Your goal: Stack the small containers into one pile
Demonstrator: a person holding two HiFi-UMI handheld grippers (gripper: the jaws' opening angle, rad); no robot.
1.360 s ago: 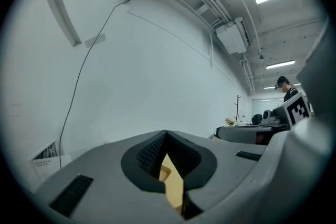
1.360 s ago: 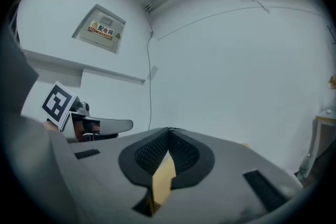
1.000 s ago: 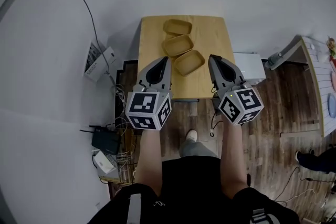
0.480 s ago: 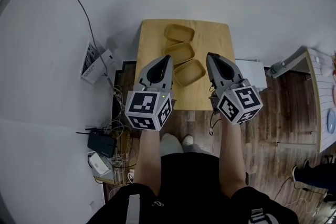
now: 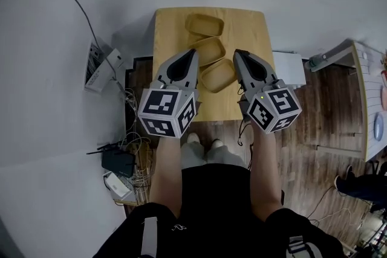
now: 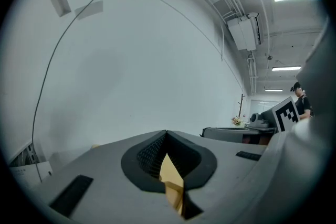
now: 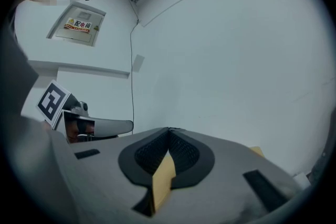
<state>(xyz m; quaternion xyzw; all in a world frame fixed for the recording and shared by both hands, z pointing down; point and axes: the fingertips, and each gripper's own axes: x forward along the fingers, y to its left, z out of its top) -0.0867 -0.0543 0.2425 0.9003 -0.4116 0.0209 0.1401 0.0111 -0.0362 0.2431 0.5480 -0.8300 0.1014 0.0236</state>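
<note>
Tan containers, three in number, lie in a slanting row on the wooden bench point(image 5: 166, 33): far container point(image 5: 204, 25), middle container point(image 5: 208, 50), near container point(image 5: 218, 74); neighbours touch or nearly touch; none is nested yet. Left tool point(image 5: 193, 52) and right tool point(image 5: 236, 52) flank the middle and near containers; both have jaws together and hold nothing.

Procedure: part the jaws of one tool before descent; pinch one long rim of an end container; lift clear; lower it level into its neighbour; steady the receiver with the other tool.

Shape: shallow, rectangular, rounded corners, sloped walls, which should favour nesting. Material looks like matte pressed fibre or light plastic; probably light and apt to slide on the smooth bench.
</note>
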